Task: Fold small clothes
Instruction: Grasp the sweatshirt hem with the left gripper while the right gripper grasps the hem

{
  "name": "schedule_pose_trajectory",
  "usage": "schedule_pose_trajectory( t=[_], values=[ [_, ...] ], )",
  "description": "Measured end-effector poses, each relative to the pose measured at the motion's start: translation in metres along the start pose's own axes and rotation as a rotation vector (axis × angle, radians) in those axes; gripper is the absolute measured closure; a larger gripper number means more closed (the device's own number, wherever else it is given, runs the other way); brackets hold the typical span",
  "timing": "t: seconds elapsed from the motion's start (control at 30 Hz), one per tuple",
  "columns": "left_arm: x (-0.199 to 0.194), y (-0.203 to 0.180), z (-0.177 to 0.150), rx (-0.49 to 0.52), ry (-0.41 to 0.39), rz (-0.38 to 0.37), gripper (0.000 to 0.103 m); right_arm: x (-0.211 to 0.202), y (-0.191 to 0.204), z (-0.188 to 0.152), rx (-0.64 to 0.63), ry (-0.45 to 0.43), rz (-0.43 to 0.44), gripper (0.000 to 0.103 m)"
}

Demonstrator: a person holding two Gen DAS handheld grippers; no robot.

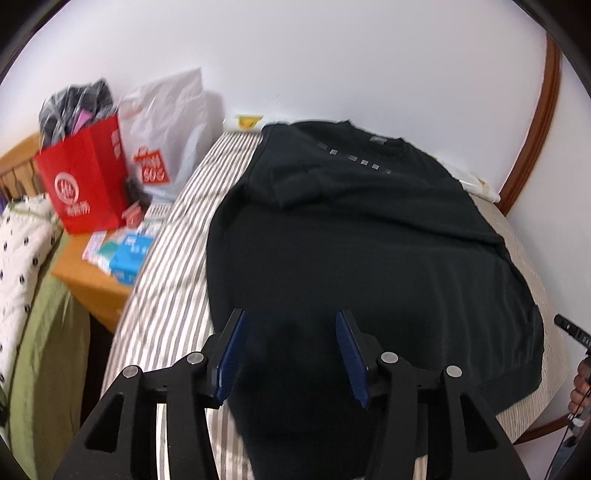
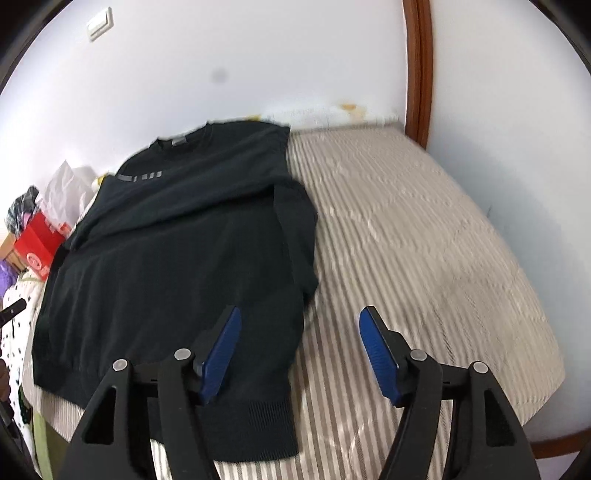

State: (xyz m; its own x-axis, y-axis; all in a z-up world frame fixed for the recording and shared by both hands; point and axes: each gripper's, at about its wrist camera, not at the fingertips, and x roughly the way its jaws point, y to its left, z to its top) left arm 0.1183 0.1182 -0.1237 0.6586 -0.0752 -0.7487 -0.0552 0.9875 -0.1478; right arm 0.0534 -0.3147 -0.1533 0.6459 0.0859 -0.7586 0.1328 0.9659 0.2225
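Both tools, left and right, gape empty over soft black knit sweater; striped quilted mattress beneath.

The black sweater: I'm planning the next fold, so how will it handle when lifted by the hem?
The black sweater lies limp with creases, so it would probably droop. Its ribbed hem may stretch, and the striped mattress could drag.

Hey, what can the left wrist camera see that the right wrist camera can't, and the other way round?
Only the left wrist view shows the blue and white packets on the orange wooden side table. Only the right wrist view shows the white wall switch and the wide bare stretch of striped mattress. Both show the black long-sleeved sweater spread flat, the red paper bag and an open claw.
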Motion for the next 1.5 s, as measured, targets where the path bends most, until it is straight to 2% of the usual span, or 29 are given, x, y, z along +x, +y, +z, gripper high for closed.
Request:
schedule_pose_trajectory(
  t=[0.17,0.3,0.43,0.6,0.67,0.7,0.73,0.77,0.8,0.83,0.93,1.0,1.2,1.33,1.5],
  values=[
    [0.011,0.021,-0.027,-0.066,0.056,-0.008,0.056,0.016,-0.001,-0.028,0.014,0.049,0.054,0.037],
    [0.017,0.028,-0.042,-0.085,0.071,-0.018,0.056,0.025,0.007,-0.04,0.012,0.05,0.098,0.037],
    [0.023,0.029,-0.049,-0.092,0.071,-0.038,0.056,0.035,0.015,-0.041,0.011,0.027,0.101,0.037],
    [0.028,0.017,-0.049,-0.054,0.045,-0.008,0.056,0.043,0.018,-0.031,0.017,0.011,0.116,0.038],
    [0.03,0.013,-0.048,-0.048,0.041,0.013,0.056,0.046,0.02,-0.027,0.007,0.006,0.122,0.046],
    [0.031,0.012,-0.048,-0.048,0.04,0.021,0.057,0.048,0.021,-0.025,-0.002,0.006,0.125,0.057],
    [0.031,0.01,-0.048,-0.047,0.036,0.029,0.065,0.049,0.023,-0.023,-0.013,0.008,0.126,0.068],
    [0.031,0.009,-0.048,-0.045,0.033,0.039,0.069,0.049,0.023,-0.021,-0.019,0.01,0.128,0.074],
    [0.031,0.008,-0.048,-0.046,0.031,0.054,0.075,0.049,0.021,-0.02,-0.017,0.01,0.128,0.09],
    [0.031,0.008,-0.048,-0.05,0.03,0.07,0.084,0.049,0.016,-0.018,-0.003,0.014,0.14,0.093],
    [0.025,0.011,-0.048,-0.082,0.021,0.062,0.094,0.041,0.006,-0.018,0.004,-0.002,0.167,0.096],
    [0.02,0.011,-0.049,-0.09,0.025,0.034,0.095,0.036,0.0,-0.021,-0.006,-0.013,0.153,0.096],
    [0.006,-0.001,-0.061,-0.035,0.031,0.025,0.096,0.021,-0.028,-0.035,0.039,-0.013,0.187,0.096],
    [-0.005,-0.002,-0.074,-0.021,0.041,0.014,0.096,0.011,-0.028,-0.044,0.023,-0.012,0.175,0.096],
    [-0.011,0.004,-0.089,-0.055,0.056,-0.03,0.095,0.0,-0.025,-0.053,-0.015,-0.007,0.149,0.096]
  ],
)
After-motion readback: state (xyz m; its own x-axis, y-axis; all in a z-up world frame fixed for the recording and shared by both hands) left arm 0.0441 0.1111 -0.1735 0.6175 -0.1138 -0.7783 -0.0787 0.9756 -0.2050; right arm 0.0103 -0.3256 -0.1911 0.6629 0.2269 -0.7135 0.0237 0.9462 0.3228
